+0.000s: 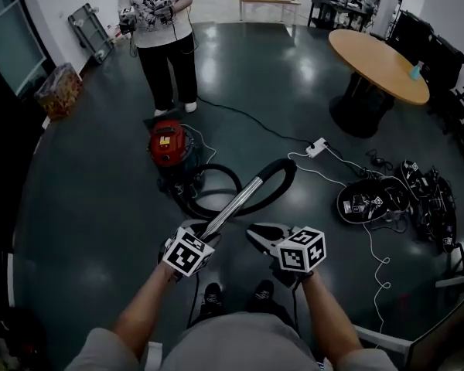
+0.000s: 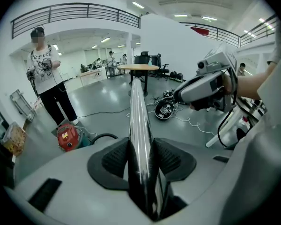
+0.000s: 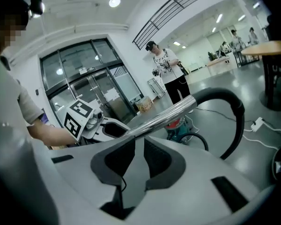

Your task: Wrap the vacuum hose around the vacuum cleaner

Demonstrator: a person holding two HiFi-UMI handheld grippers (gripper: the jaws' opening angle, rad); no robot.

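Observation:
A red vacuum cleaner [image 1: 168, 145] stands on the dark floor ahead of me. Its black hose [image 1: 286, 172] loops from the body to a curved handle that joins a chrome tube [image 1: 236, 205]. My left gripper [image 1: 205, 234] is shut on the lower end of that tube, which runs straight out between the pads in the left gripper view [image 2: 141, 142]. My right gripper [image 1: 257, 234] hovers just right of the tube. Its jaws [image 3: 139, 142] are drawn almost together with nothing between them. In the right gripper view the tube [image 3: 164, 116] passes beyond their tips, clear of them.
A person [image 1: 162, 37] stands just behind the vacuum. A white power strip [image 1: 317, 147] and cables trail right toward a pile of black gear [image 1: 394, 199]. A round wooden table [image 1: 379, 64] is at the back right. My shoes [image 1: 210, 296] are below the grippers.

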